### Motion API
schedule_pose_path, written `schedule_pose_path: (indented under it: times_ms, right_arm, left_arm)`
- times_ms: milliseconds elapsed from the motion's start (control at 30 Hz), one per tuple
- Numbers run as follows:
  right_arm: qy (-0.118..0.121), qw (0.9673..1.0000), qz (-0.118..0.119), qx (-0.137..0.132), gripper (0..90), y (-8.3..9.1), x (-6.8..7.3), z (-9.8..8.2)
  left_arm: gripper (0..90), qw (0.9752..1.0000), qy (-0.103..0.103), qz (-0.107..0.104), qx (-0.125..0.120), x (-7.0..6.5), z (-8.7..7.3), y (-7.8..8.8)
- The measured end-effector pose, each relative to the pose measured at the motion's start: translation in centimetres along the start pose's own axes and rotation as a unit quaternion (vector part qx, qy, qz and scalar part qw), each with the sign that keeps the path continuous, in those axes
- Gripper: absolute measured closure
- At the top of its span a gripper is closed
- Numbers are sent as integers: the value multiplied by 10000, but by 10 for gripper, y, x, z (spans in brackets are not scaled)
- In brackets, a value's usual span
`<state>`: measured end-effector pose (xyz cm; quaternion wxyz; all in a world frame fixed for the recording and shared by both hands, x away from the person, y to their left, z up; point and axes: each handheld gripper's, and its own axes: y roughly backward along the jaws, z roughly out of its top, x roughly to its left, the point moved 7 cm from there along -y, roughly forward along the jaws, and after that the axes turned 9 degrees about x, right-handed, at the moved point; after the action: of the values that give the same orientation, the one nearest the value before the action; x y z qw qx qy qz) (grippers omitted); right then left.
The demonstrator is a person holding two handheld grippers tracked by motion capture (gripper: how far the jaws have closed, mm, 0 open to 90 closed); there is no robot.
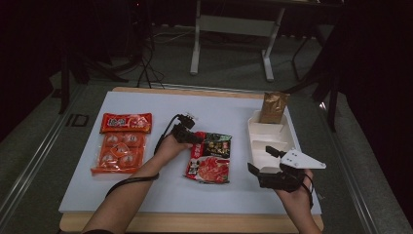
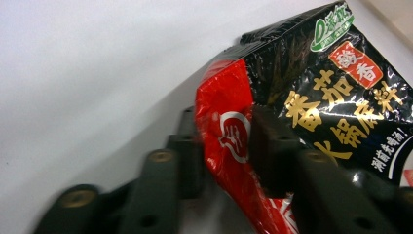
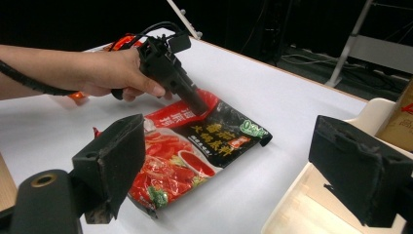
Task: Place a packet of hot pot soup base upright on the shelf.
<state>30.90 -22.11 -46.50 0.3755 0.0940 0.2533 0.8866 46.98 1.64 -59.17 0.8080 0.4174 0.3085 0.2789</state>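
Note:
A red and black sauce packet [image 1: 212, 161] lies flat at the middle of the white table. My left gripper [image 1: 194, 138] comes in from the left at the packet's far left corner. In the left gripper view the packet's [image 2: 331, 97] red edge stands pinched between the two black jaws of that gripper [image 2: 224, 124], which is shut on it. The right gripper view shows the same left gripper [image 3: 199, 109] with its tip down on the packet [image 3: 195, 151]. My right gripper [image 1: 261, 159] hovers at the near end of a white tray [image 1: 256, 127], its [image 3: 238, 165] jaws wide open with nothing between them.
A brown bag [image 1: 273, 107] stands upright at the tray's far end. Two orange snack packs [image 1: 125, 123] [image 1: 119, 152] lie at the table's left side. The tray's rim [image 3: 292, 204] runs below the right jaw. Stands and cables are on the floor beyond the table.

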Motion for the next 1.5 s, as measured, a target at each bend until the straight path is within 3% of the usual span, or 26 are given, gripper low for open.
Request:
schedule_pose_path:
  times_ms: [67, 267, 867, 1100, 1500]
  right_arm:
    - [-17, 10000, 4, 6, 133, 0, 0, 0]
    - [-4, 10000, -8, 25, 133, -1, 1, 1]
    - [-76, 9999, -70, -58, 132, 4, -2, 3]
    - [-155, 9998, -105, -101, 113, 6, -4, 5]
    - [-55, 9997, -147, -198, 105, 11, -4, 9]
  left_arm:
    - [780, 9999, 2, 97, 58, 1, 0, 1]
    - [843, 9999, 42, 54, 83, -1, 2, 5]
    - [873, 9987, -221, 163, -426, -25, 9, 44]
    - [874, 9967, -310, 79, -742, -38, 10, 61]
    - [875, 9918, -502, -52, -1170, -63, 7, 89]
